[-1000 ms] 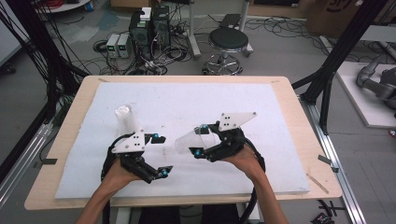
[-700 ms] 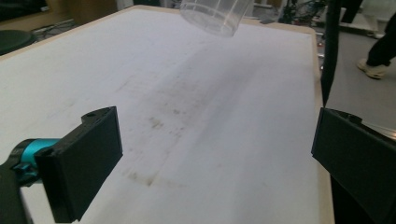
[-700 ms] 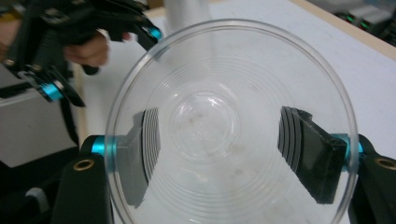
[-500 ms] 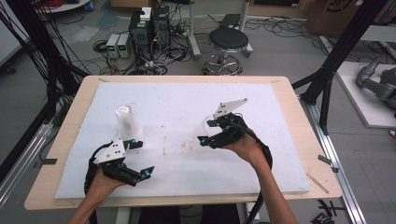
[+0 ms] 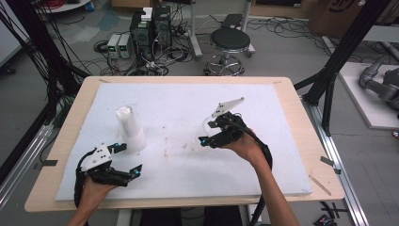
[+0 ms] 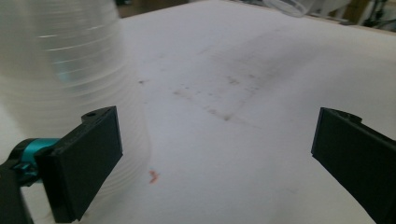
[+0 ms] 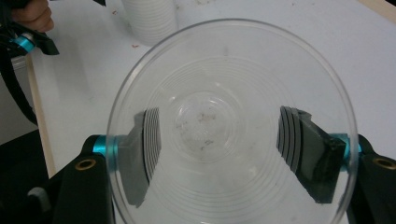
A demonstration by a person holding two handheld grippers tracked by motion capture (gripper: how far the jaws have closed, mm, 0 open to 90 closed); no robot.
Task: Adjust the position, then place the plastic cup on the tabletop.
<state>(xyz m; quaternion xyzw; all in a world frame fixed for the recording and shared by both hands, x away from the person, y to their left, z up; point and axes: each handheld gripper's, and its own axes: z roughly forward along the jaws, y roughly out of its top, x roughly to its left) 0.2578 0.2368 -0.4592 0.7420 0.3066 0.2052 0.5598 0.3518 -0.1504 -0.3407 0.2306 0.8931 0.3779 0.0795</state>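
Right gripper (image 7: 219, 140) clamps clear cup (image 7: 231, 126); left gripper (image 6: 215, 158) gapes — beside cup stack (image 5: 130, 128).

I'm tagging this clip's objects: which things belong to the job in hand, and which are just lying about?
In the job:
- clear cup, clamped in right gripper
- stack of cups on white mat
- left gripper, jaws open beside the stack

Lying about:
- stool
- grey boxes and floor cables

Wooden bench (image 5: 301, 122) with stained white foam mat (image 5: 188, 108). Beyond its far edge: black stool (image 5: 229, 42), computer boxes (image 5: 150, 28), floor cables (image 5: 61, 56).
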